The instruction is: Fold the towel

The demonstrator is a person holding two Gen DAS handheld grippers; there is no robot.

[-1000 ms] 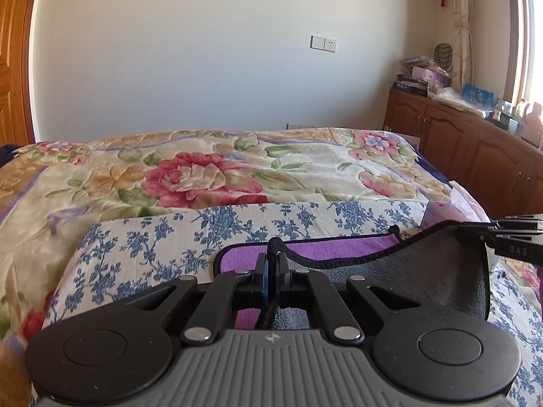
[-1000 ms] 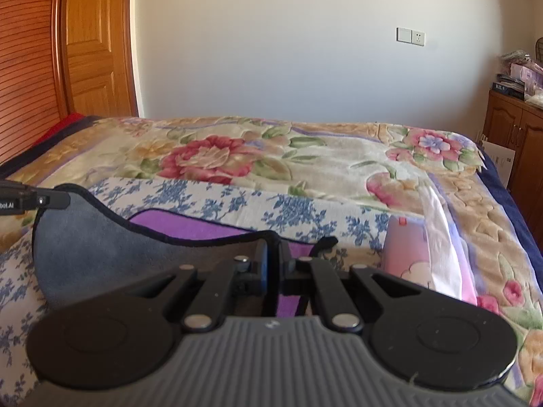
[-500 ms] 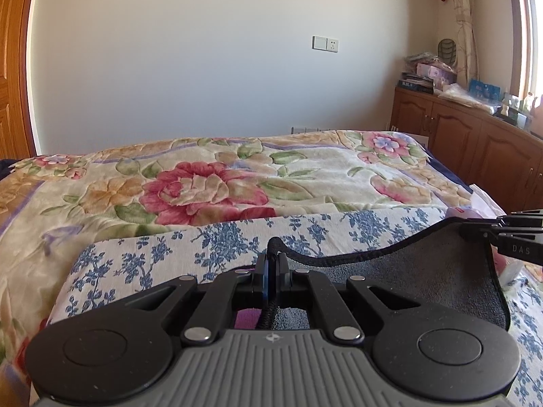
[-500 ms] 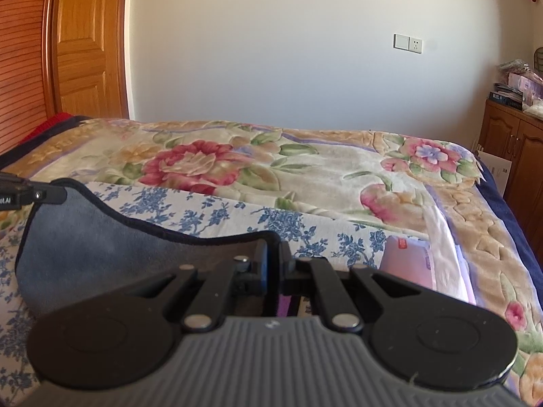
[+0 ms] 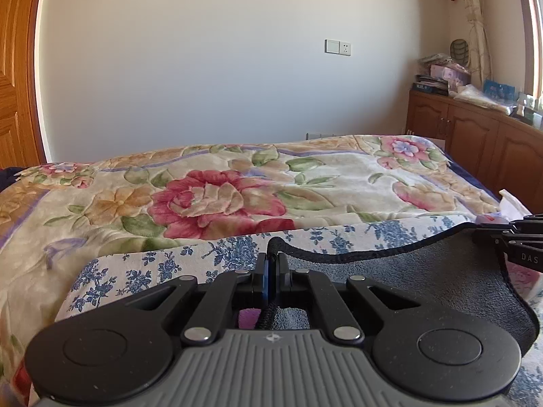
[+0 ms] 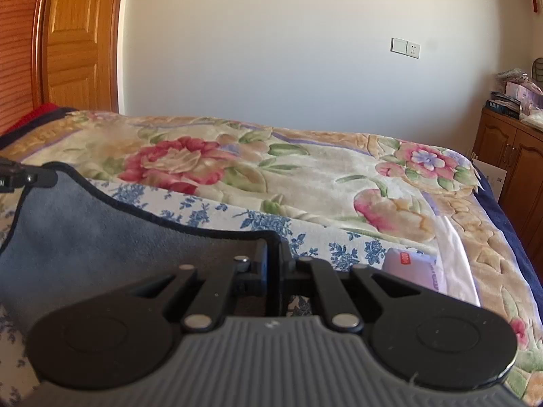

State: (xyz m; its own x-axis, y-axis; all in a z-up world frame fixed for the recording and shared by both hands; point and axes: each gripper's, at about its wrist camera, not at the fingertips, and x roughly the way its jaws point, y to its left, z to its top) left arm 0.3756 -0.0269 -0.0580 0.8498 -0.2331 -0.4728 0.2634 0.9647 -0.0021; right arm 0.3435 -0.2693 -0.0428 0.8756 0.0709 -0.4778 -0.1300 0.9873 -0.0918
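Observation:
The towel (image 5: 424,271) is grey with a black hem and a purple other side; it hangs stretched between my two grippers above the bed. My left gripper (image 5: 271,264) is shut on the towel's near left corner. My right gripper (image 6: 273,257) is shut on the other corner, and the towel (image 6: 101,237) spreads to its left. The right gripper's tip (image 5: 509,237) shows at the right edge of the left wrist view. The left gripper's tip (image 6: 30,178) shows at the left edge of the right wrist view. A strip of purple (image 5: 247,317) shows under the left jaws.
A blue-flowered white sheet (image 5: 163,268) lies under the towel on a floral bedspread (image 5: 220,200). A pink pack (image 6: 410,268) and white plastic lie on the bed at the right. Wooden cabinets (image 5: 482,135) stand right, a wooden door (image 6: 74,40) left.
Both grippers have risen and moved forward with the towel's edge. The purple side that showed a second ago is now almost wholly covered by the grey side.

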